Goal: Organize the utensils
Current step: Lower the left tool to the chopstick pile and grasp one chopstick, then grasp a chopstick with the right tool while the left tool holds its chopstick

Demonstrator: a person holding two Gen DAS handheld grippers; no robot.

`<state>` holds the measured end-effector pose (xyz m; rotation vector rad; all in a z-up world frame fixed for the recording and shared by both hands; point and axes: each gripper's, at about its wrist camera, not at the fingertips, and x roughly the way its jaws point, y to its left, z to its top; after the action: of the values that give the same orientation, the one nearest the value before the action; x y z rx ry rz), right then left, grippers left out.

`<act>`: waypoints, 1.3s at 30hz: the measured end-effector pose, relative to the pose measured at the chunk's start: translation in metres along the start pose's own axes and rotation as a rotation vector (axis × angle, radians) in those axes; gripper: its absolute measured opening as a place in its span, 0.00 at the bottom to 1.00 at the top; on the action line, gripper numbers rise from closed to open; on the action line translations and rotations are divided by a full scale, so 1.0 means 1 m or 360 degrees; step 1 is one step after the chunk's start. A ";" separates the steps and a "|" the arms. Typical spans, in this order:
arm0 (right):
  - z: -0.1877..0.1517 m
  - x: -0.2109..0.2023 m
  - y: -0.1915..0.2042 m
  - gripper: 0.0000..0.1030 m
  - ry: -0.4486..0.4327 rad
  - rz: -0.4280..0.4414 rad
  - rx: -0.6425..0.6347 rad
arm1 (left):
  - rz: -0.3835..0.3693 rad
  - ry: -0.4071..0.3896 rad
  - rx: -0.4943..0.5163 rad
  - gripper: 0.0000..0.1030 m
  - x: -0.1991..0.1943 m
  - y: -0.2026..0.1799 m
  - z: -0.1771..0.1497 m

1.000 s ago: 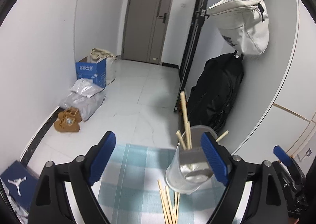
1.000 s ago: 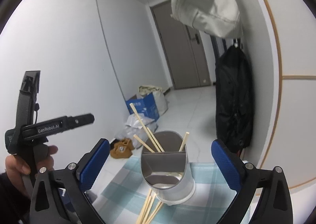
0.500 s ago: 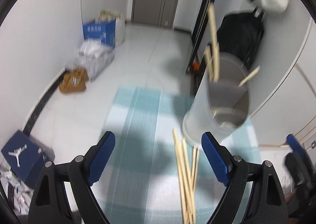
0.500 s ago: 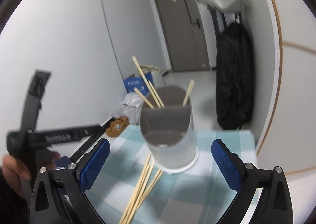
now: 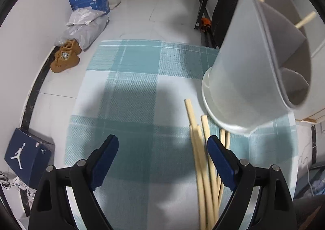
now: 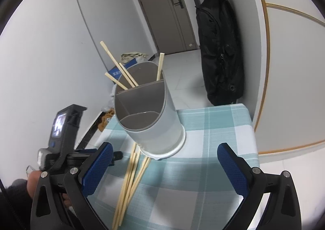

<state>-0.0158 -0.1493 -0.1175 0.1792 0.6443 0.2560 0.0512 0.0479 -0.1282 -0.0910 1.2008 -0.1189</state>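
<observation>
1. One teal-and-white checked tablecloth [image 5: 132,92] covered the table and carried all the task items; its far right corner [image 6: 239,112] lay close to the wall.
2. White cylindrical utensil holder [image 6: 160,126] stood upright on the cloth, divided inside by grey partitions. In the left wrist view it sat at the right side of the cloth [image 5: 249,71].
3. Left gripper [image 5: 162,161] hovered over the cloth with jaws spread wide, nothing between them. Its blue right fingertip [image 5: 218,154] sat just beside the loose chopsticks; contact could not be judged.
4. Right gripper [image 6: 162,161] was likewise spread wide and empty, with the holder's base ahead between its fingers.
5. Loose chopsticks [image 6: 130,181] lay flat in a bundle on the cloth, far ends at the holder's base [image 5: 200,161].
6. Four chopsticks [image 6: 121,71] stood tilted in the holder's rear compartment: three leaning left, one at the right.
</observation>
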 end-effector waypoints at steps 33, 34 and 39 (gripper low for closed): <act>0.006 0.003 -0.005 0.78 0.0088 0.0082 0.0021 | 0.0077 -0.0034 -0.0033 0.01 0.008 0.000 0.008; 0.006 0.003 -0.005 0.78 0.0088 0.0084 0.0020 | 0.0074 -0.0039 -0.0046 0.01 0.007 0.002 0.008; 0.003 0.007 0.000 0.72 0.0125 0.0103 -0.0004 | -0.0005 -0.0148 -0.0154 0.01 -0.016 0.014 0.008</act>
<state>-0.0090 -0.1473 -0.1189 0.1886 0.7172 0.3273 0.0538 0.0638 -0.1122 -0.1816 1.1136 -0.0584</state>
